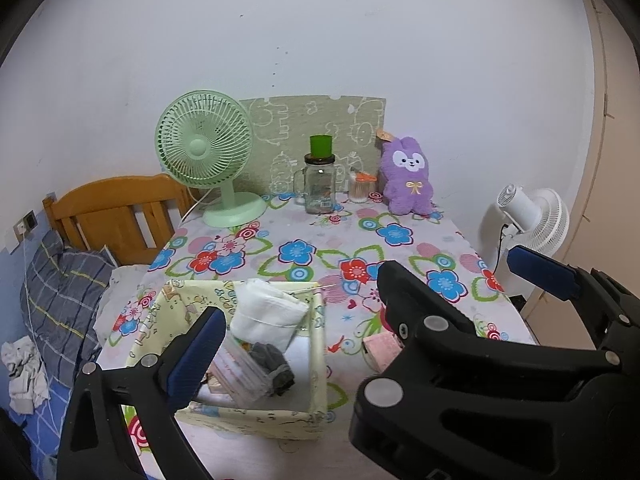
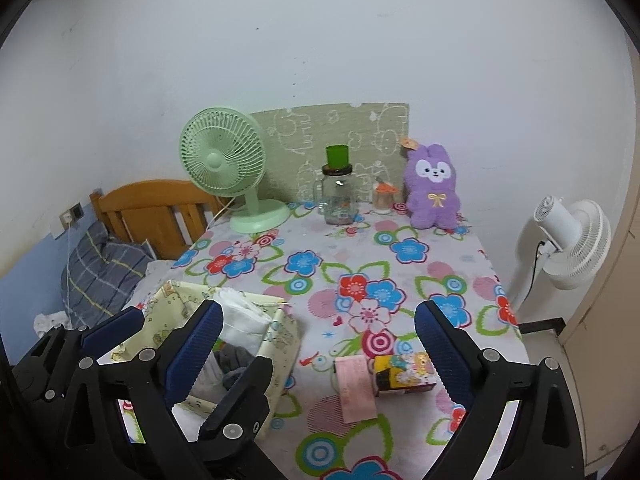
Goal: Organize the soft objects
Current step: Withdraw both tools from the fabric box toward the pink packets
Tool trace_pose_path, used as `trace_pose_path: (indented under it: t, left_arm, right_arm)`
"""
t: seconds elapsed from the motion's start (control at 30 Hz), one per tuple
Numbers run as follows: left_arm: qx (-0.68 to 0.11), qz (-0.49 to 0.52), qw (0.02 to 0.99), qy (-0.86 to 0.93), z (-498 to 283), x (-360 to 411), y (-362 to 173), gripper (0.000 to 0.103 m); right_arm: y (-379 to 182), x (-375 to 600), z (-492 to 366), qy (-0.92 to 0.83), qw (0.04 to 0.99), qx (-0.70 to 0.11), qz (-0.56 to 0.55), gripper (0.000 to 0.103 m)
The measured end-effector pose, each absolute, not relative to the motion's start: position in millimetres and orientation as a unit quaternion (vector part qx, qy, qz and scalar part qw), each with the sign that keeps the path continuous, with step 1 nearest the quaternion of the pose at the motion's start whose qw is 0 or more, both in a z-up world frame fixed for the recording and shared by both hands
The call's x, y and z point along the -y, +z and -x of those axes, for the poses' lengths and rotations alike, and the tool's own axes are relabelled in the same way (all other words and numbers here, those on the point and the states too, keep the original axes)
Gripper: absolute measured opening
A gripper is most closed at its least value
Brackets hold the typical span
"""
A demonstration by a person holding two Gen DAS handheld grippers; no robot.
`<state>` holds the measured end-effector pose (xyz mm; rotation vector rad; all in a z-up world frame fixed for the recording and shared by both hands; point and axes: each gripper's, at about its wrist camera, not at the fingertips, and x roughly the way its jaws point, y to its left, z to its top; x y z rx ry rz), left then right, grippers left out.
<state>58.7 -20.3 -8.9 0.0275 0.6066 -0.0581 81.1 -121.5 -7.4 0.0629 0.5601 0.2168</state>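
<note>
A pale yellow fabric basket [image 1: 318, 344] [image 2: 280, 344] sits at the near left of the flowered table. It holds a folded white cloth [image 1: 268, 316] [image 2: 244, 320], a grey soft item [image 1: 276, 368] [image 2: 236, 360] and a clear packet [image 1: 240, 372]. A purple plush rabbit [image 1: 408, 176] [image 2: 434, 188] stands at the table's back right. My left gripper [image 1: 360, 300] is open and empty, above the basket. My right gripper [image 2: 320, 332] is open and empty, above a pink packet [image 2: 356, 388] [image 1: 382, 350] and a small printed box [image 2: 404, 372] near the front edge.
A green desk fan [image 1: 208, 152] [image 2: 228, 164], a glass jar with a green cup on it [image 1: 320, 184] [image 2: 338, 192] and a small swab jar [image 1: 362, 188] [image 2: 382, 198] line the back. A white floor fan [image 2: 572, 244] stands right. A bed with headboard [image 1: 116, 216] lies left.
</note>
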Motion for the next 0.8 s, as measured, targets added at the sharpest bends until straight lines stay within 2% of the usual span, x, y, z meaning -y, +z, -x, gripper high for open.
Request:
trace_pose_path:
  t: [0.8]
  left_arm:
    - [-0.316, -0.007, 0.947, -0.060, -68, 75, -32, 0.102]
  right_arm:
    - [-30, 181, -81, 0.058, 0.957, -0.279, -0.045, 0.099]
